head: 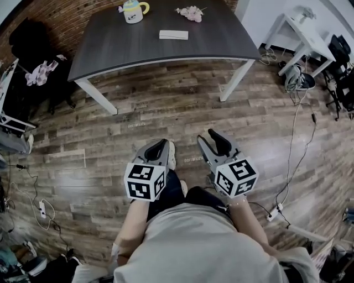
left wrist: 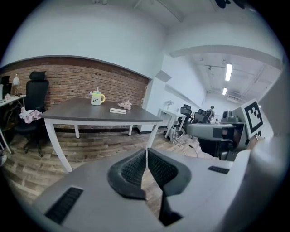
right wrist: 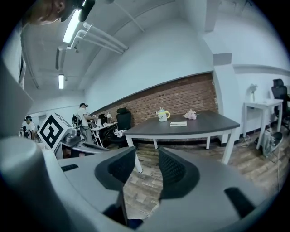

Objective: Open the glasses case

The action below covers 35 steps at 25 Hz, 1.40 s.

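Observation:
The glasses case [head: 173,35] is a flat white box lying on the dark table [head: 110,47], far ahead of both grippers. It also shows small in the left gripper view as the case [left wrist: 118,110] and in the right gripper view as the case [right wrist: 178,123]. My left gripper [head: 160,146] hangs over the wooden floor, close to the person's body, its jaws [left wrist: 146,152] shut with nothing between them. My right gripper [head: 213,138] is held beside it, its jaws [right wrist: 147,153] open and holding nothing.
On the table's far side stand a yellow-handled mug [head: 133,11] and a pink bundle [head: 191,12]. A black office chair [head: 27,44] is at the left, a white desk [head: 301,33] at the right. Cables and a power strip [head: 274,211] lie on the floor.

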Available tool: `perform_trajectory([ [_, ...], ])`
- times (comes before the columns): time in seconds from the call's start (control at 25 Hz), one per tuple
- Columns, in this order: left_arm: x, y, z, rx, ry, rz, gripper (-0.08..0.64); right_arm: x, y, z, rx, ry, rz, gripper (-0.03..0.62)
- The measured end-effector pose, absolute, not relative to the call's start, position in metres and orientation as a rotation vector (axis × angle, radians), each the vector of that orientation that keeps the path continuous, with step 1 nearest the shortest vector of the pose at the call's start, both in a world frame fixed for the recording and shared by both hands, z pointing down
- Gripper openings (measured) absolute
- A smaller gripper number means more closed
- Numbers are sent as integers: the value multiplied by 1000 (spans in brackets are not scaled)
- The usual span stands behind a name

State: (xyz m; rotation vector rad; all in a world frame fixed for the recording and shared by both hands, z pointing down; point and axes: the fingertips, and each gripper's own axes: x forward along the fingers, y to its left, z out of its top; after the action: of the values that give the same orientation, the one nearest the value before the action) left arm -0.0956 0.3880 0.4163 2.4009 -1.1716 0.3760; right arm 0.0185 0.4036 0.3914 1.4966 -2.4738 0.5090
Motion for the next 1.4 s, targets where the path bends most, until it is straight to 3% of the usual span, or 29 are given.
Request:
perform_trajectory([
  [0.88,-88,137,394,2497,-1046,378,29,19,161,377,1603,-2473,494,149],
  [1.4,-92,86,416,2480,-987,437,29,19,106,392,1626,-2365,552,149],
])
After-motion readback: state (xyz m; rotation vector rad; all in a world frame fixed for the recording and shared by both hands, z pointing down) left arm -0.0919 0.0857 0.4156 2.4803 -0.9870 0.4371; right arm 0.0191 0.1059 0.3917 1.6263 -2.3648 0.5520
